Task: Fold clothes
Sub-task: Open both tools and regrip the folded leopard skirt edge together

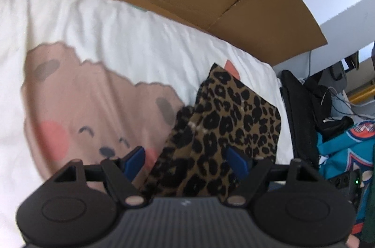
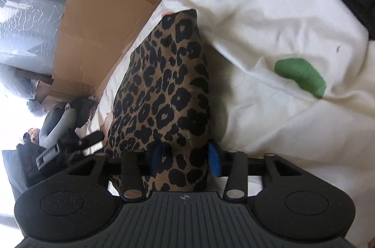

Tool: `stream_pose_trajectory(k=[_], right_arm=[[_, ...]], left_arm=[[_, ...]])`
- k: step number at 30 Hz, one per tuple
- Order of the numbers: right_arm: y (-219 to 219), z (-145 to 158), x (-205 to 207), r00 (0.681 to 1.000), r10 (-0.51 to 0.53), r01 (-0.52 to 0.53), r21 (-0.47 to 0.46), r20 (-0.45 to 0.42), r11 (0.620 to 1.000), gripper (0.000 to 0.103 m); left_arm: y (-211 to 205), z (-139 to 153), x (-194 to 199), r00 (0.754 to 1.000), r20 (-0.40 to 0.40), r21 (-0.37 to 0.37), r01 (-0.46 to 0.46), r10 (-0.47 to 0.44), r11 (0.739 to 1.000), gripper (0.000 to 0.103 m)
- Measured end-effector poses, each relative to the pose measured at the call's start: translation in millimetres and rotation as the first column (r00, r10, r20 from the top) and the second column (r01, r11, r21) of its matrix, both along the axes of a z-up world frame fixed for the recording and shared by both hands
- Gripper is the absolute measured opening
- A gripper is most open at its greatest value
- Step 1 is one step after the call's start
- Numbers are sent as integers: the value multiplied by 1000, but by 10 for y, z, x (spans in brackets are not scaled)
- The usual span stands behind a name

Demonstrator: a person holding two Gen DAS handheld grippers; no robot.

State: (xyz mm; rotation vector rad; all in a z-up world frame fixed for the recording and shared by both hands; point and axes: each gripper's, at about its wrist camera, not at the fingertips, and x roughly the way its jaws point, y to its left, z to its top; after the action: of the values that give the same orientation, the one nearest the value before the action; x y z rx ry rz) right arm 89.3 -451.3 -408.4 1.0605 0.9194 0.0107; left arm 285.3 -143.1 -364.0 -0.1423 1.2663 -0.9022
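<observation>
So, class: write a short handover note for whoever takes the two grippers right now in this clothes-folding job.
Left gripper: jaws open, leopard-print garment between the pads, not pinched.
Right gripper: jaws closed on the same garment's near end.
Garment lies bunched on the white bedding, beside the bear print.
Done: right grip taken.
Left: close the left jaws, spread the garment, fold it.

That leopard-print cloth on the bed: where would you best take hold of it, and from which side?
By its near edge, coming from the near side. The leopard cloth lies lengthwise away over the white bedding, so that edge is free; the right hand-held gripper already straddles it there.
</observation>
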Motion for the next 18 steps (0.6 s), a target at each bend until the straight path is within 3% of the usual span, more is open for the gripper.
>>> stream_pose_trajectory(k=[1,6,7,8,13,15,18], right_arm=[[1,13,8,1000,5,-5,1,6,1000,16],[-7,86,-4,999,15,-16,8,44,1000,13],[-11,87,-9,999,15,-15,8,44,1000,16],[-17,77,-11,999,10,-10,6,36,1000,18],[-54,6,30,1000,-25,25,3,2,1000,32],[-68,-15,67,999,-34,34,10,-1,999,36],[-77,-48,133,999,-41,41,17,-7,999,40]], left_arm=[[-47,-9,5,1000,6,2,13,-13,1000,79],[-193,-140,8,998,13,31,56,-56,998,72],[-201,-164,8,998,29,38,58,-59,998,65],[-204,-181,4,997,45,35,62,-64,997,52],[-213,-159,40,992,84,22,89,-91,996,37],[-203,-173,88,994,65,13,92,-93,996,37],[-204,-210,155,995,24,15,93,-93,996,56]])
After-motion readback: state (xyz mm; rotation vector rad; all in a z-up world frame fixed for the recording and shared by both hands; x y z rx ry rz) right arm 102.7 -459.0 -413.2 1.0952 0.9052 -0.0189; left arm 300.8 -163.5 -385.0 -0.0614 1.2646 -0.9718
